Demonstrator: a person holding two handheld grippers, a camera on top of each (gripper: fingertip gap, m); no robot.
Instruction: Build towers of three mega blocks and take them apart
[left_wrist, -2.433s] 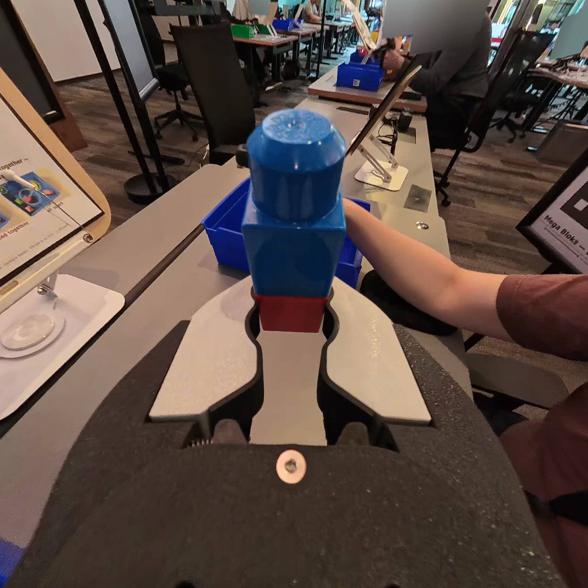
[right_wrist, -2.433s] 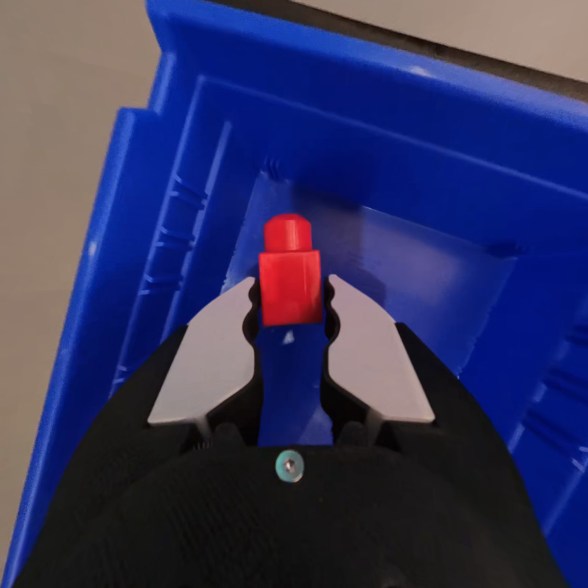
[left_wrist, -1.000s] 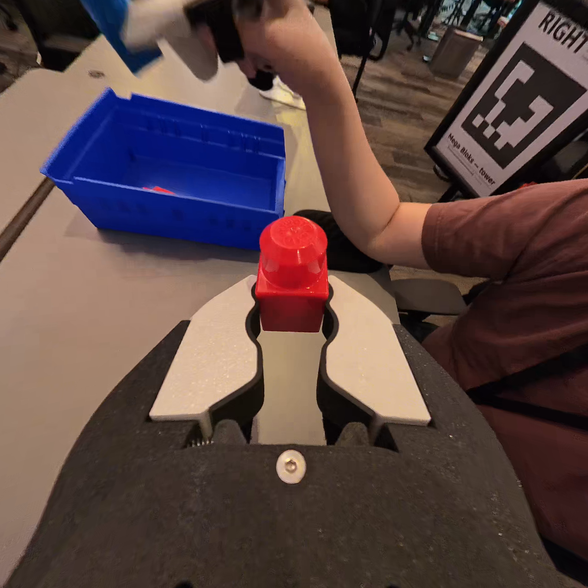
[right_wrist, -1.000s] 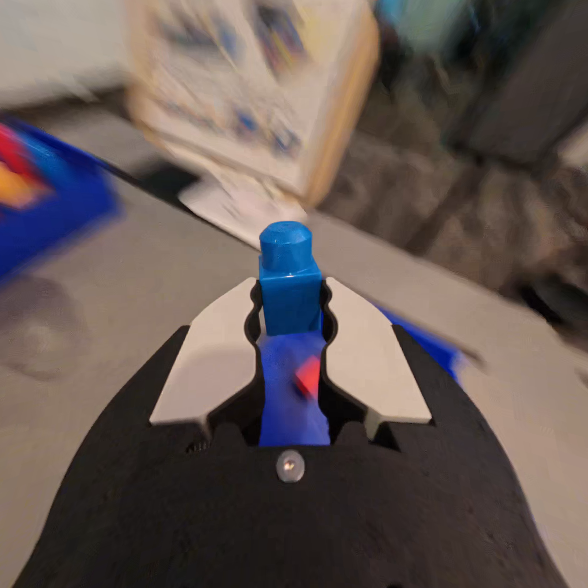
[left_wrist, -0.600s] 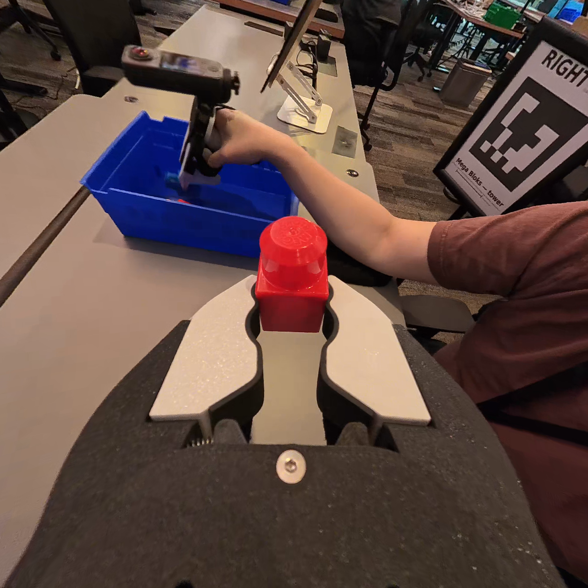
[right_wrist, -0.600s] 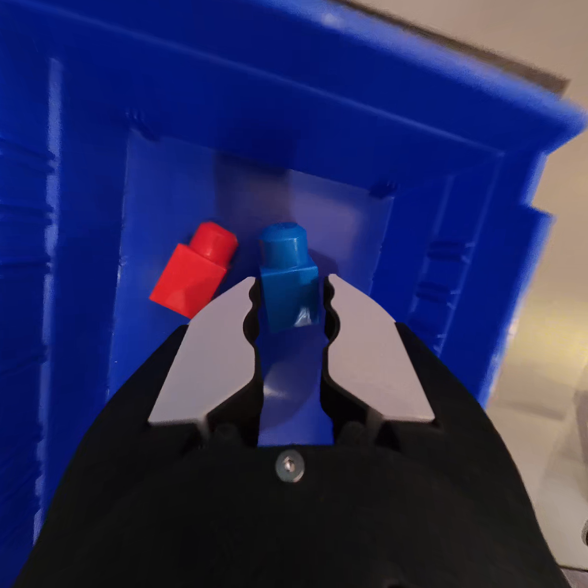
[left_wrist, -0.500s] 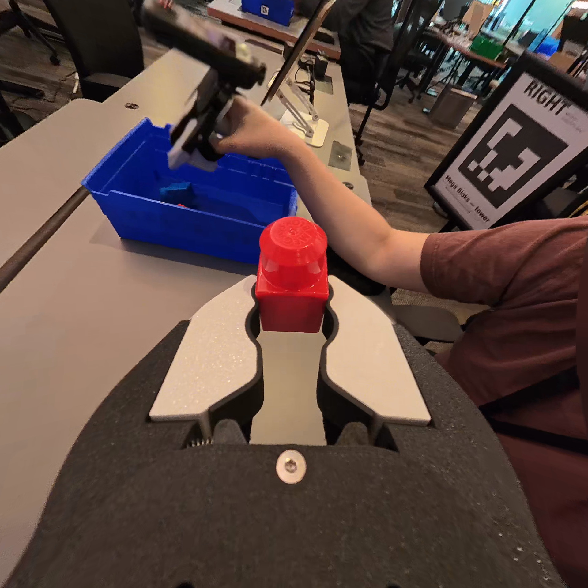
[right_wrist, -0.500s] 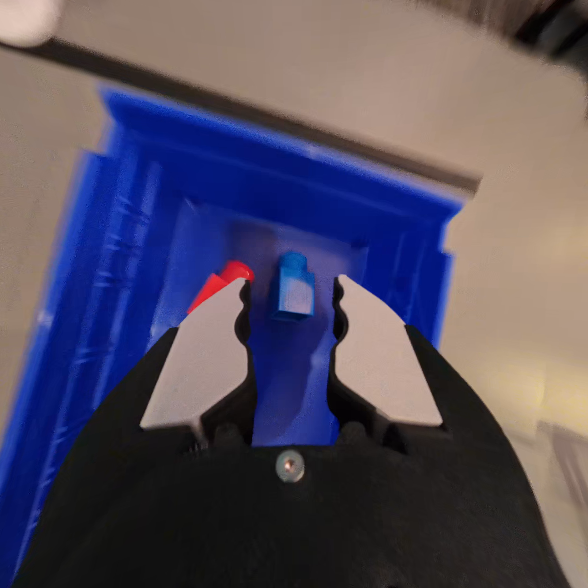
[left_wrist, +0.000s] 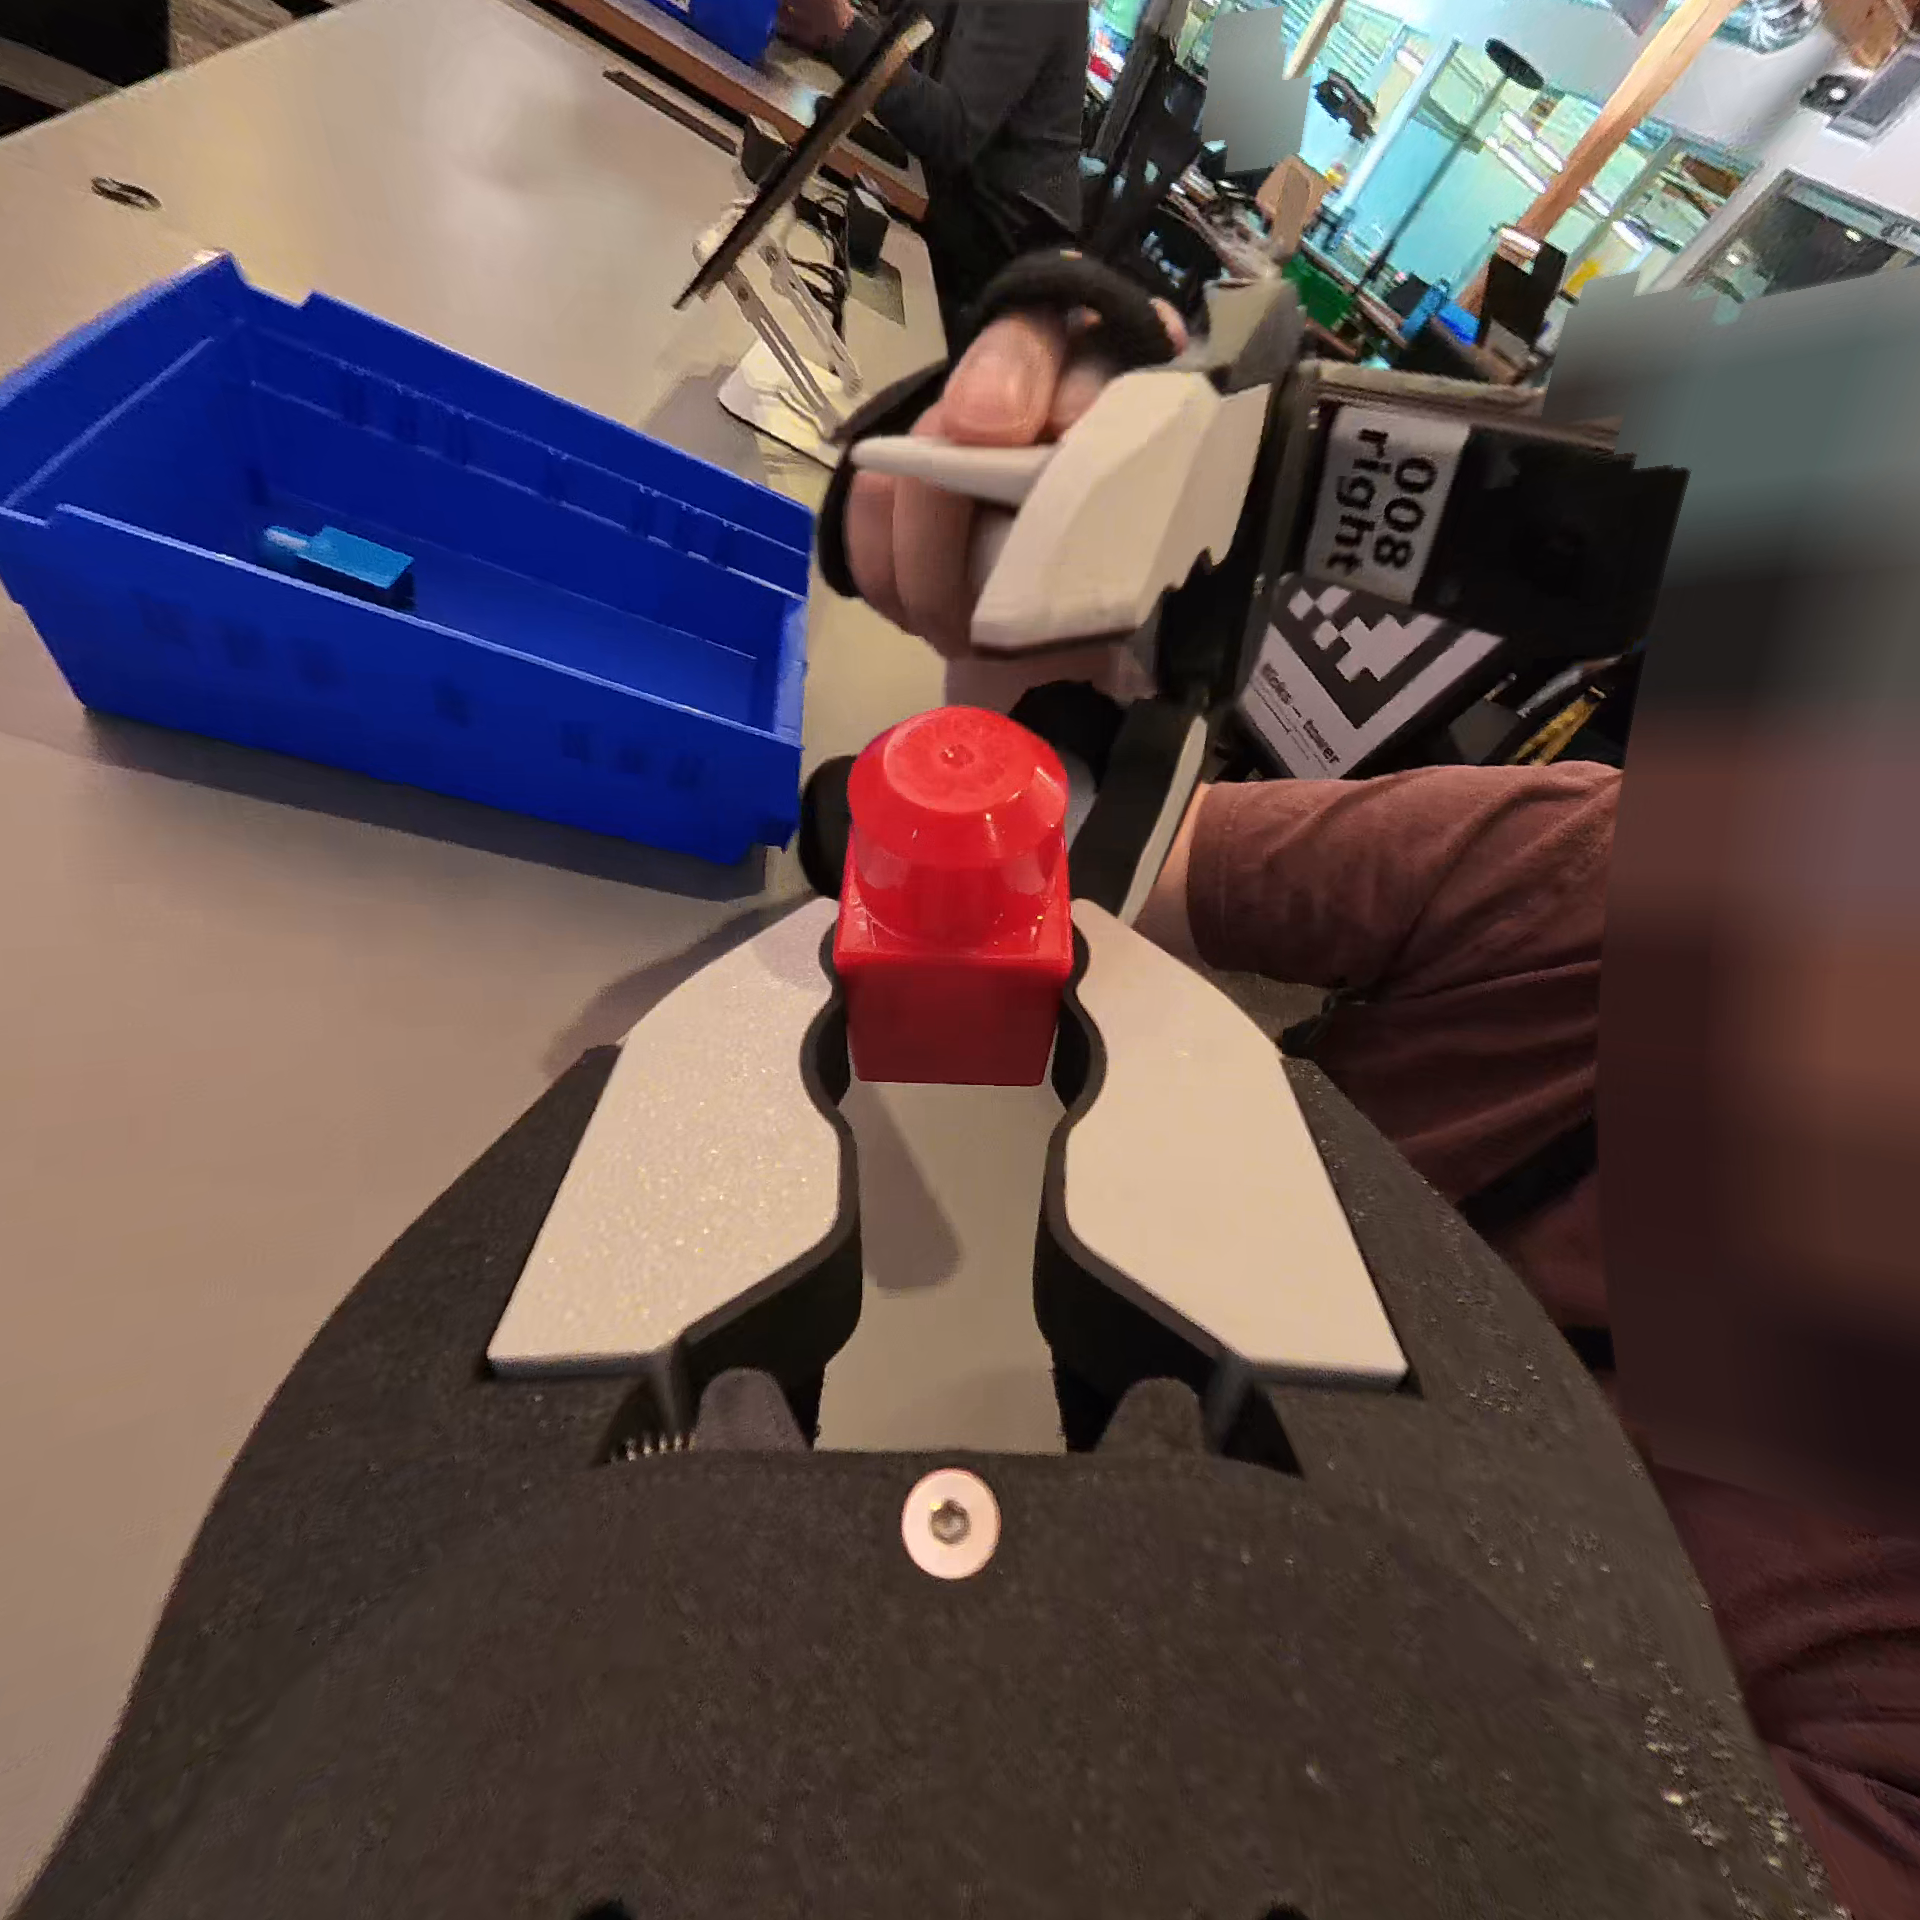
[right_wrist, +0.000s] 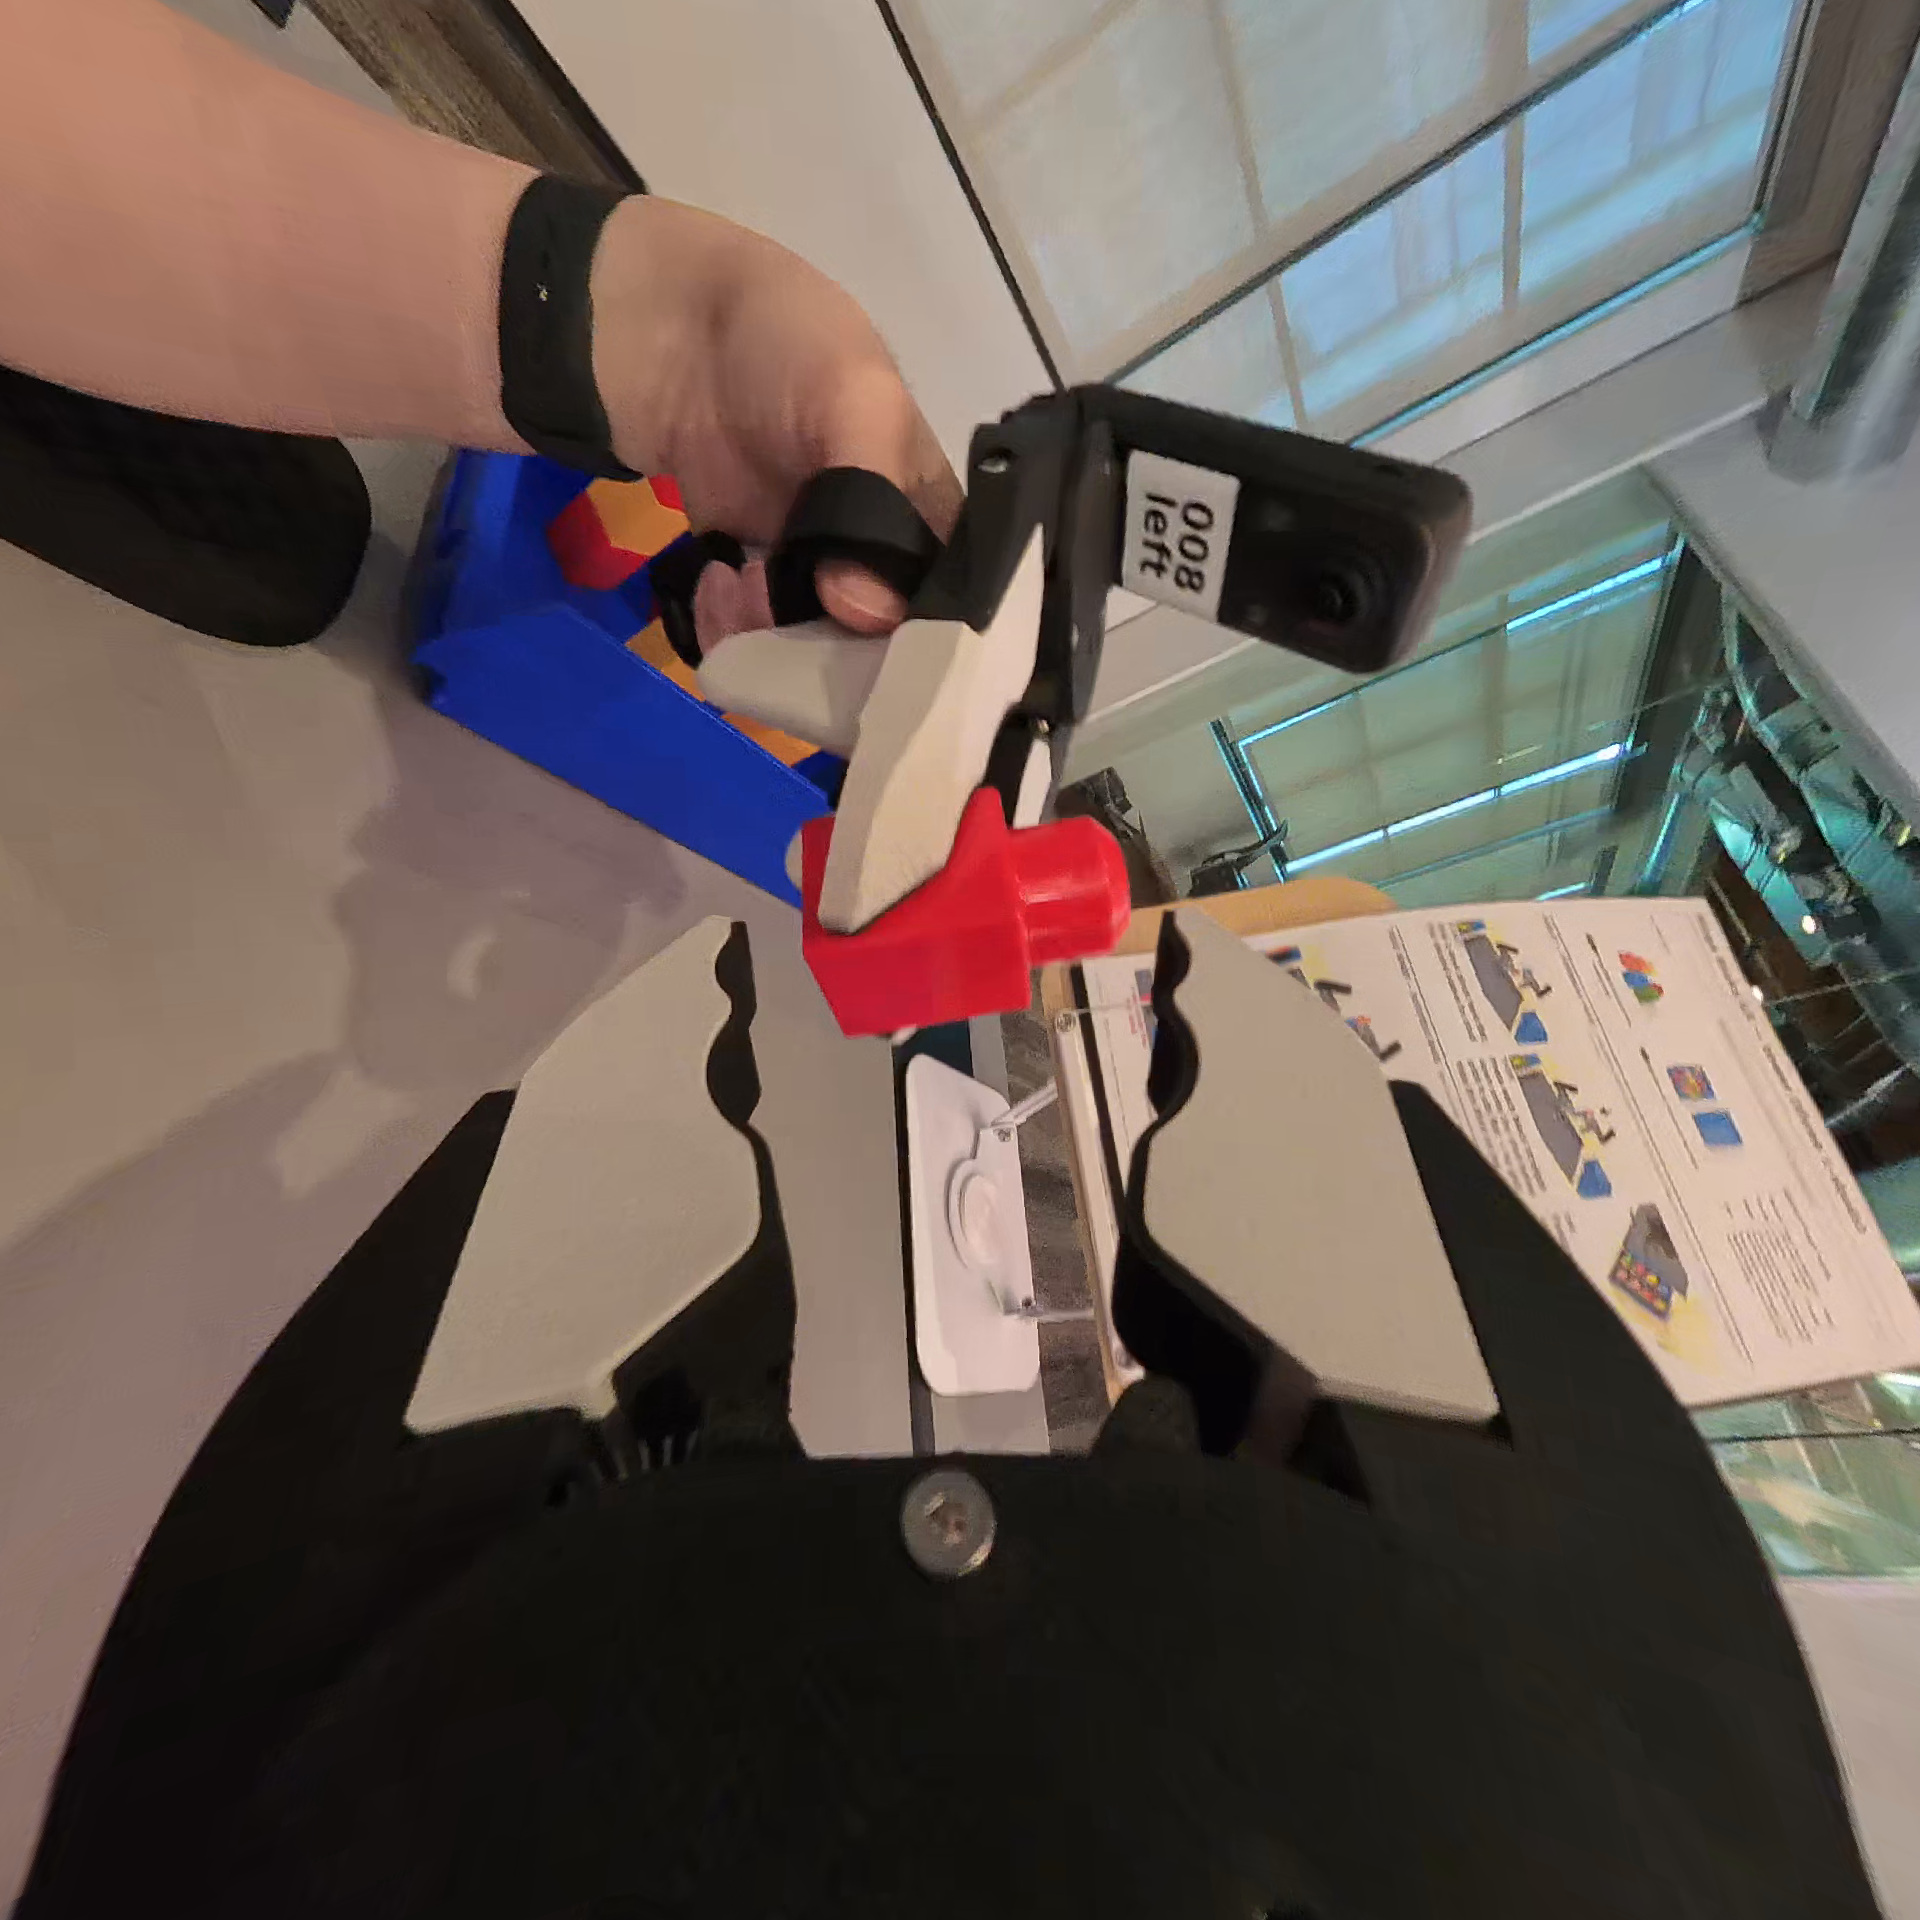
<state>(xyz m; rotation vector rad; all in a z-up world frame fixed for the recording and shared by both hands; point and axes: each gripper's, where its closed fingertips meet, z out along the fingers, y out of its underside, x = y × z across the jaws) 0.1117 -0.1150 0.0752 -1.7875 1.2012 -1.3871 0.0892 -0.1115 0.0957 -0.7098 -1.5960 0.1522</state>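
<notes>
While the left gripper clamps a red block between both pads above the table, the right gripper stands wide open just short of that block, touching nothing.

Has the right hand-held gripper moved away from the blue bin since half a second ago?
Yes. The right hand-held gripper was above the blue bin; now it is off to the bin's right, open, near the red block.

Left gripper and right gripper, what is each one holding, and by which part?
Left gripper clamps the red block by its square base sides. Right gripper is open, holding nothing.
</notes>
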